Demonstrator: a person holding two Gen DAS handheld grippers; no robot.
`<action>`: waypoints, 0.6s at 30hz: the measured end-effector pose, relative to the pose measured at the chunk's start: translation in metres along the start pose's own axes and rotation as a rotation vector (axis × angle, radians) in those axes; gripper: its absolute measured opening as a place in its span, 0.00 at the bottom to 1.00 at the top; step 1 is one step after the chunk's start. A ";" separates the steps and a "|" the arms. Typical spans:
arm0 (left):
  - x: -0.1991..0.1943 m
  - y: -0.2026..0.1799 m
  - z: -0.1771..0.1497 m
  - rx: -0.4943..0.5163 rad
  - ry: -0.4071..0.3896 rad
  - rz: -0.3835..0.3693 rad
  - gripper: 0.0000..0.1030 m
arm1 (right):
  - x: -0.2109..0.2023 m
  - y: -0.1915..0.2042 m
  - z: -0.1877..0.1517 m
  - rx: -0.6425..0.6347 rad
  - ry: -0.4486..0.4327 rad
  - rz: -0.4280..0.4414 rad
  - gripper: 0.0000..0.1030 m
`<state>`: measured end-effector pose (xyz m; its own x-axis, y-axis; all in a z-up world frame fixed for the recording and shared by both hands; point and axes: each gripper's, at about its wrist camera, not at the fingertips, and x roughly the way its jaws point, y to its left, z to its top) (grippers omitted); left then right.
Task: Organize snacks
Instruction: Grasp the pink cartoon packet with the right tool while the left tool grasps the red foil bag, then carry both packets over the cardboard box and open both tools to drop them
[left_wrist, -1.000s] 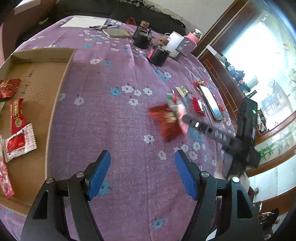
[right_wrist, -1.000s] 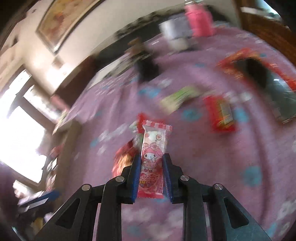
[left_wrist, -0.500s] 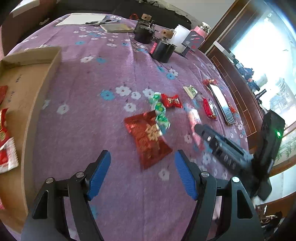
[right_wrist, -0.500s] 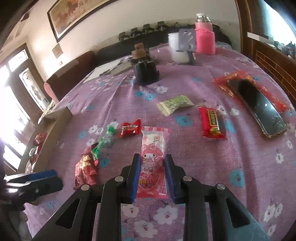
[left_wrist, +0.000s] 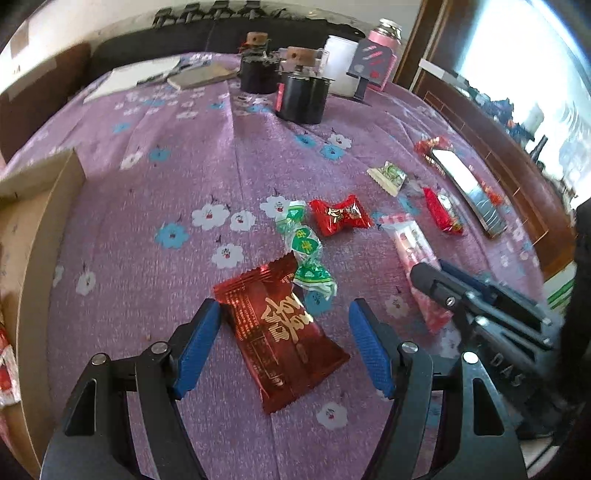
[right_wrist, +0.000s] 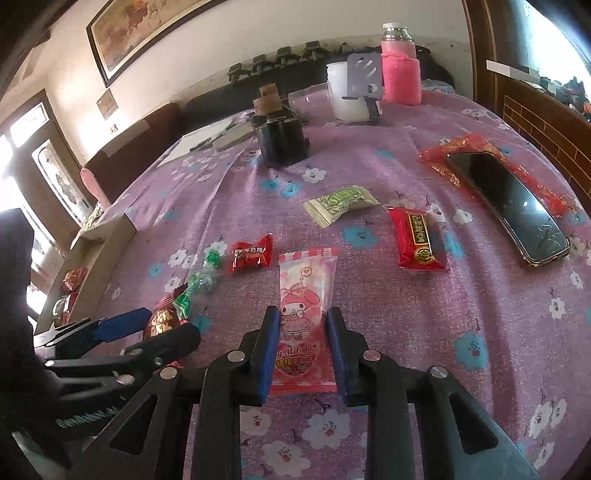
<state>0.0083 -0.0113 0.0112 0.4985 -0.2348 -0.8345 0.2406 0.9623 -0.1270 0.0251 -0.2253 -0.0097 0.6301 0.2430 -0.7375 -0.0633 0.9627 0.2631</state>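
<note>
My left gripper (left_wrist: 284, 339) is open, its blue pads on either side of a dark red foil snack packet (left_wrist: 280, 332) lying on the purple flowered cloth. It also shows in the right wrist view (right_wrist: 147, 332). My right gripper (right_wrist: 303, 347) has its jaws parted around a pink My Melody snack packet (right_wrist: 304, 314) that lies flat on the cloth. It also shows in the left wrist view (left_wrist: 417, 266). Green twisted candies (left_wrist: 306, 251), a red candy (left_wrist: 340, 216), a pale green packet (right_wrist: 341, 205) and a red bar packet (right_wrist: 419, 238) lie nearby.
A cardboard box (left_wrist: 40, 206) holding red snacks stands at the left edge. A phone (right_wrist: 508, 206) lies on red wrapping at the right. Black jars (left_wrist: 301, 94), a white cup (right_wrist: 345, 96) and a pink bottle (right_wrist: 399, 66) stand at the far side.
The right gripper has lowered the pink packet onto the cloth and its jaws have widened. The left gripper has moved right and down until it straddles the dark red packet.
</note>
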 end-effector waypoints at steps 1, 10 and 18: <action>0.001 -0.004 0.000 0.020 -0.007 0.016 0.69 | 0.000 0.000 0.000 0.003 -0.001 -0.002 0.26; -0.014 0.008 -0.006 0.005 -0.042 -0.019 0.41 | -0.002 -0.003 0.000 0.017 -0.013 0.007 0.26; -0.063 0.049 -0.020 -0.133 -0.087 -0.129 0.41 | -0.007 -0.005 0.001 0.022 -0.053 -0.003 0.26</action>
<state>-0.0277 0.0532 0.0471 0.5419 -0.3623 -0.7583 0.1976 0.9319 -0.3041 0.0212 -0.2322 -0.0054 0.6702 0.2331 -0.7046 -0.0448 0.9604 0.2751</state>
